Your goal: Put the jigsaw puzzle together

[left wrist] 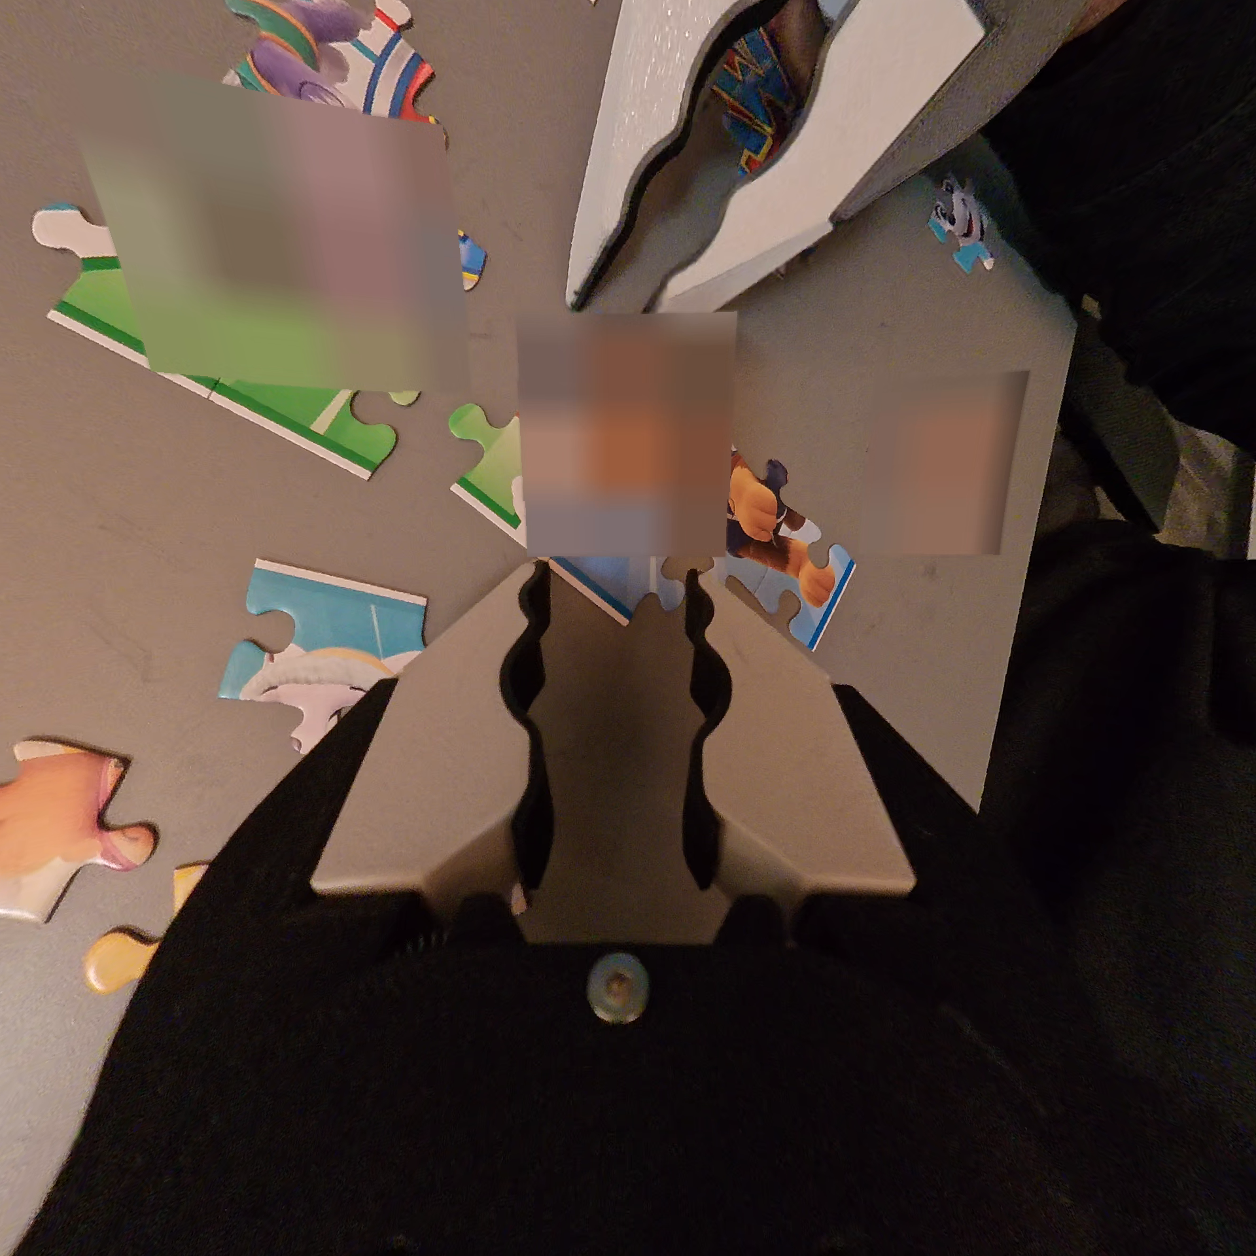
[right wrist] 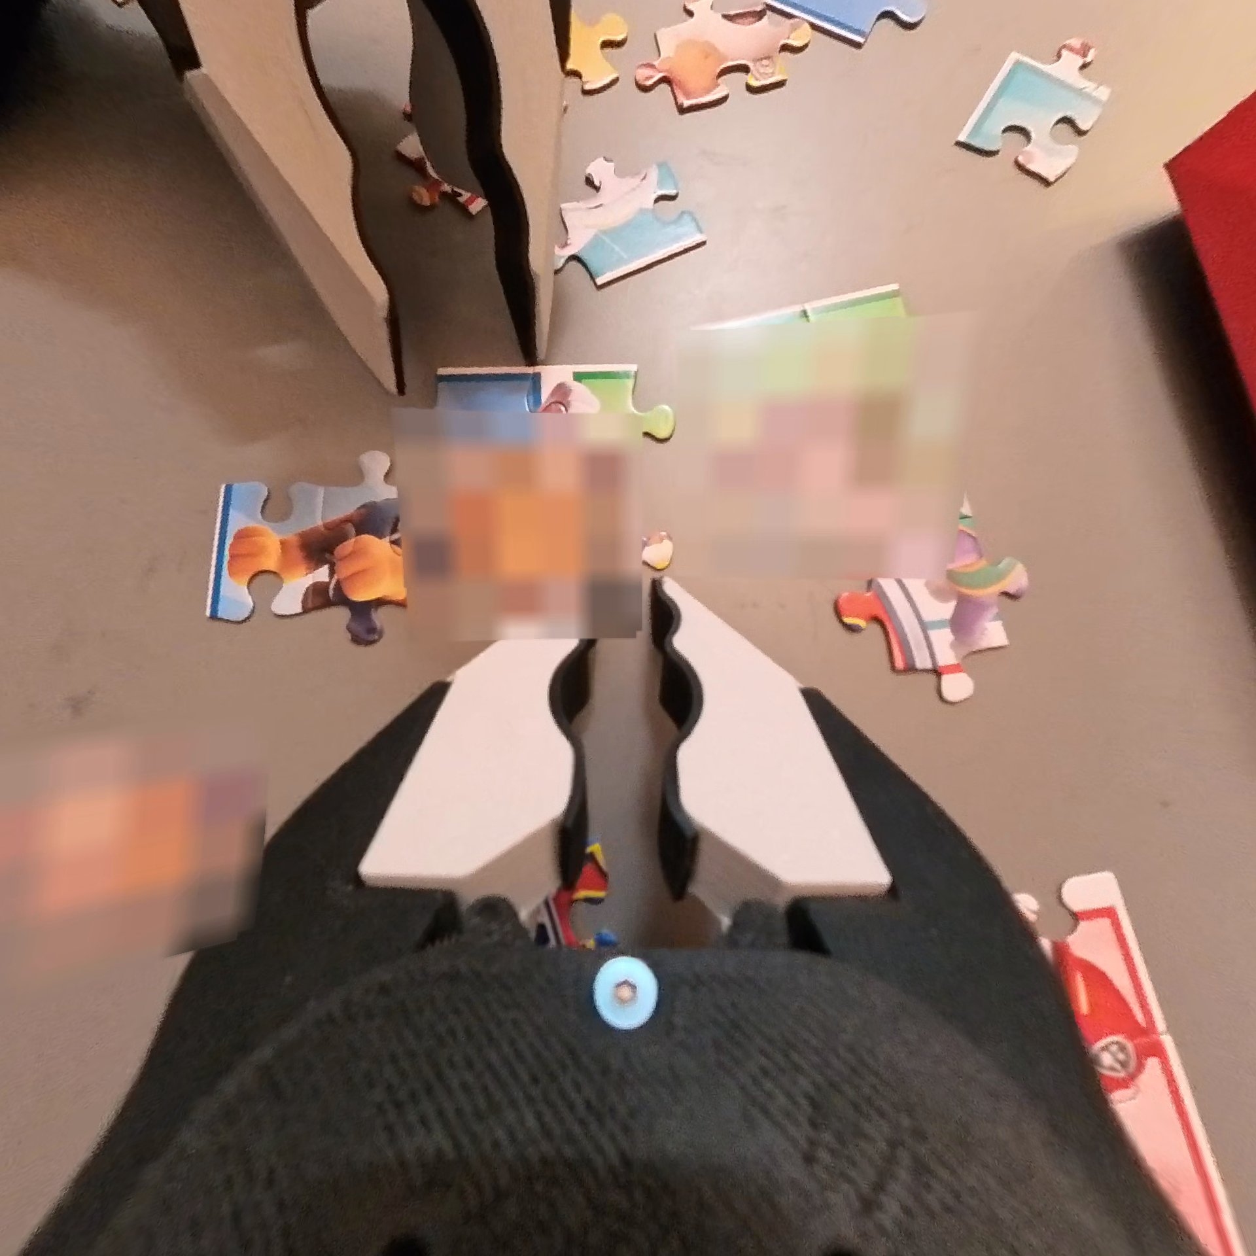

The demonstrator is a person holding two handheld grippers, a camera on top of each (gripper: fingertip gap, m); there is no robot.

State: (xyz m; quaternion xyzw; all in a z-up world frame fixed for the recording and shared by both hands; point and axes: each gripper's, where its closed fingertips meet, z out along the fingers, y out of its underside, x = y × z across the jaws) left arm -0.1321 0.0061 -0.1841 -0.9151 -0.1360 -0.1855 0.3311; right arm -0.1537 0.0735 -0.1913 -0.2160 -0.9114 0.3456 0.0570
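My left gripper (left wrist: 615,574) is open, low over the grey table (left wrist: 170,544). Its tips straddle the blue-edged corner (left wrist: 598,588) of a joined cluster of puzzle pieces, without pressing it. A brown and orange paw piece (left wrist: 781,537) is part of that cluster, which also shows in the right wrist view (right wrist: 306,550). My right gripper (right wrist: 629,612) stands at the cluster's other side with a narrow gap between its pads and bare table showing through it. A patch hides its left tip. A red, yellow and blue piece (right wrist: 584,883) shows through the gap near the finger bases, and in the left wrist view (left wrist: 754,102).
Loose pieces lie around: light blue (left wrist: 333,632), orange (left wrist: 61,815), a green-edged group (left wrist: 292,414), a red, white and purple one (right wrist: 931,625) and a red one (right wrist: 1101,1006). A small piece (left wrist: 962,224) lies by the table's right edge (left wrist: 1019,612). A red object (right wrist: 1216,204) lies far right. Spacing between my two grippers at the tips: around 8 centimetres.
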